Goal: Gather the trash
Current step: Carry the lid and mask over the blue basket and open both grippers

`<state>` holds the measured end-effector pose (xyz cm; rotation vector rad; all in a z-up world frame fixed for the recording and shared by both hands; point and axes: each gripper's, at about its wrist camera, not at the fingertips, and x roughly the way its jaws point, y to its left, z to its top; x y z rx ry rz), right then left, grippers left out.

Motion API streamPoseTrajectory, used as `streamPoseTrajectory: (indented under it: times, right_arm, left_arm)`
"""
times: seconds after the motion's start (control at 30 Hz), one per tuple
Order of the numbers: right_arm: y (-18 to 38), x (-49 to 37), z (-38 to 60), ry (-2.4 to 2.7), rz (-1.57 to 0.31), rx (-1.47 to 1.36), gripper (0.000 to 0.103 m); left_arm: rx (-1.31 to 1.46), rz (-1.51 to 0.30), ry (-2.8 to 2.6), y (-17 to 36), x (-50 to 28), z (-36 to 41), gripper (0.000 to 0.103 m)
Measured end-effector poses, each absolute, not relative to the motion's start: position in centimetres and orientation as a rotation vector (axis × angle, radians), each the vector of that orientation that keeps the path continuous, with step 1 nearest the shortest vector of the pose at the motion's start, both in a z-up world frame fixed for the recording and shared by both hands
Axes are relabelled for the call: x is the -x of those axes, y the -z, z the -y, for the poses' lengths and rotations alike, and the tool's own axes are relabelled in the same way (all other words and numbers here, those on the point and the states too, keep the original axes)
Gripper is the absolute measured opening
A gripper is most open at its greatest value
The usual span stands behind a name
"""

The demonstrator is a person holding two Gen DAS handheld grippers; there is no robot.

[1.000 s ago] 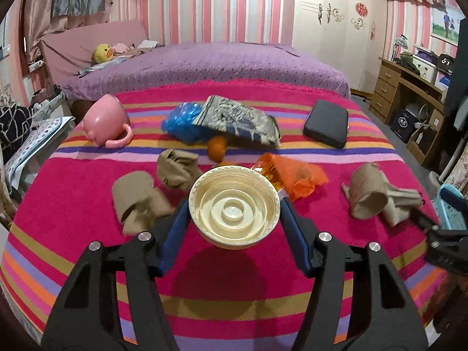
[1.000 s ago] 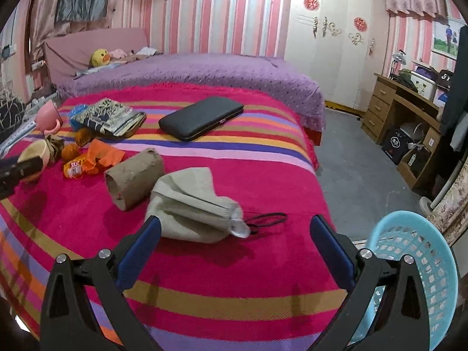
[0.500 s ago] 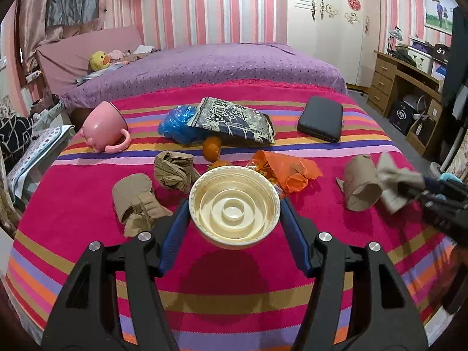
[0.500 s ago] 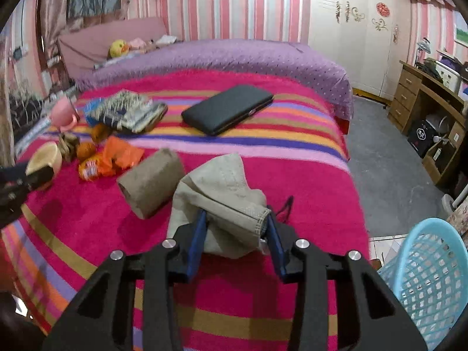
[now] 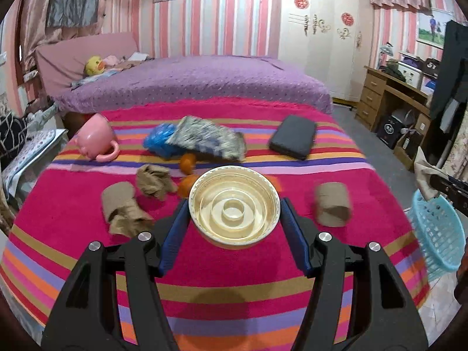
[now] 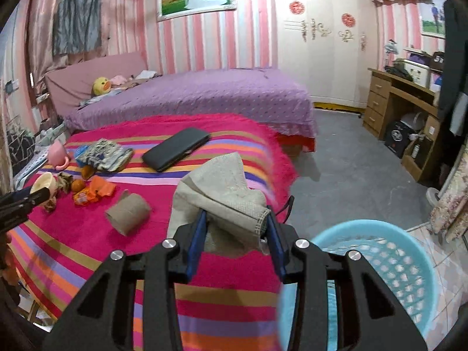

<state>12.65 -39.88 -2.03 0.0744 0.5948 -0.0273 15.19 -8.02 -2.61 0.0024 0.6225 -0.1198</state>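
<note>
My left gripper (image 5: 234,201) is shut on a cream plastic bowl (image 5: 234,184), held just above the striped pink bedspread (image 5: 234,266). In the right wrist view, my right gripper (image 6: 236,215) is shut on a beige cloth (image 6: 222,181) with a black string, lifted off the bed at its right edge. A light blue basket (image 6: 365,223) sits on the floor just right of that gripper. Still on the spread are a cardboard roll (image 6: 128,212), crumpled brown paper (image 5: 153,180), another squashed roll (image 5: 120,204) and an orange wrapper (image 6: 95,191).
Also on the spread are a pink mug (image 5: 96,140), a blue bag under a patterned packet (image 5: 210,140), two oranges (image 5: 187,162) and a black case (image 5: 294,136). A purple bed (image 6: 204,93) lies behind, and a wooden desk (image 6: 392,99) stands to the right across grey floor.
My right gripper closed on the beige cloth and carried it up and to the right, off the bed toward the basket. My left gripper kept the bowl and rose a little.
</note>
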Motion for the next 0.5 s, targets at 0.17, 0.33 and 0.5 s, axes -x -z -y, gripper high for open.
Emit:
streamPoseTrajectory:
  times: [0.17,0.33,0.5]
  right_arm:
    - [1.8,-10.7,45.1,0.104,-0.573,-0.119,0.039]
    - [1.5,-8.7,49.5,0.172,-0.54,-0.144,0.039]
    - [2.1,-6.9,53.6,0.241,-0.539,-0.162,0.039]
  left_arm:
    - [-0.014,-0.567,0.166,0.5,-13.7,12.6,0.061]
    - [-0.028,-0.541,0.236,-0.3,-13.0,18.6,0.061]
    - [-0.045,-0.558,0.334,0.3,-12.5,24.8,0.061]
